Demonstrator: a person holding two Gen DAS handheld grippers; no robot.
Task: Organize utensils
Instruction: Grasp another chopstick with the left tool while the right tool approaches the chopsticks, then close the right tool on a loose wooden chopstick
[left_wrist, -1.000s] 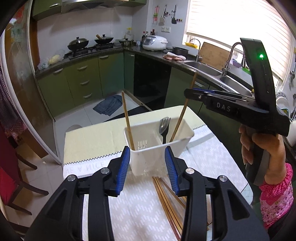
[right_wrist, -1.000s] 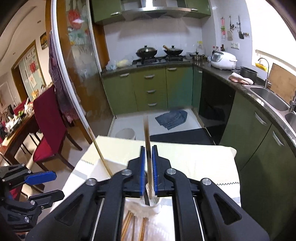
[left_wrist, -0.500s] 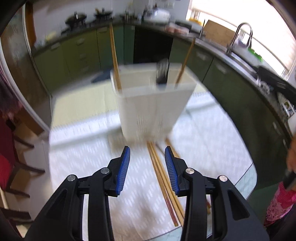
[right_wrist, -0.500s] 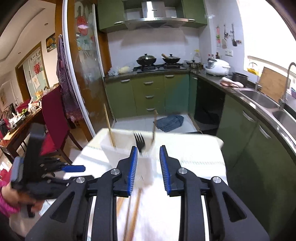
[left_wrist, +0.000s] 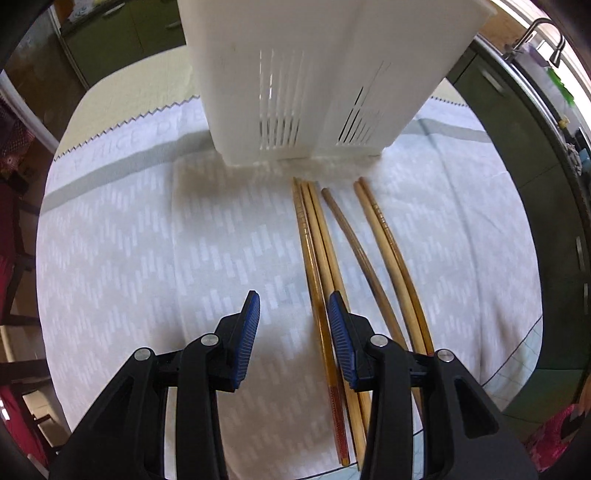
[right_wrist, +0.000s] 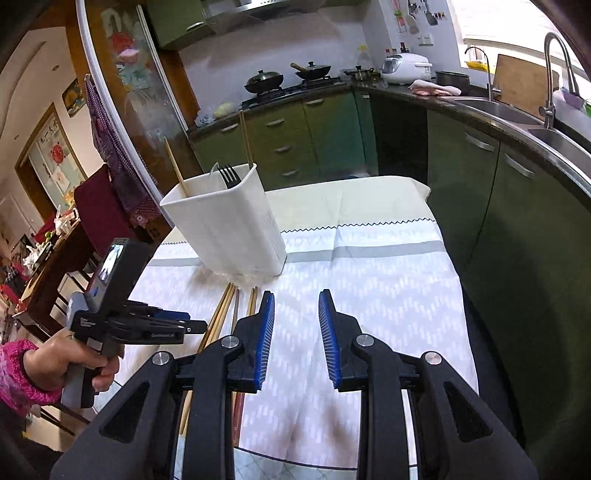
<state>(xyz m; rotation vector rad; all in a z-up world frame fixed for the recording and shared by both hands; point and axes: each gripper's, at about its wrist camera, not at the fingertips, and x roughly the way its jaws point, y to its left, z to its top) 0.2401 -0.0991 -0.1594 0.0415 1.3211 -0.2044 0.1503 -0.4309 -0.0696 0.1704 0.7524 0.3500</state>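
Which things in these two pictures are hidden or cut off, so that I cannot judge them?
- Left wrist view: white utensil holder rim cut by top edge; contents unseen.
- Left wrist view: chopsticks, near ends hidden under the left tool.
- Right wrist view: chopsticks partly behind the right tool; count unclear.

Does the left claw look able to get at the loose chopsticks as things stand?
Probably yes: the left claw is open just above the chopsticks on the cloth, with nothing lying over them.
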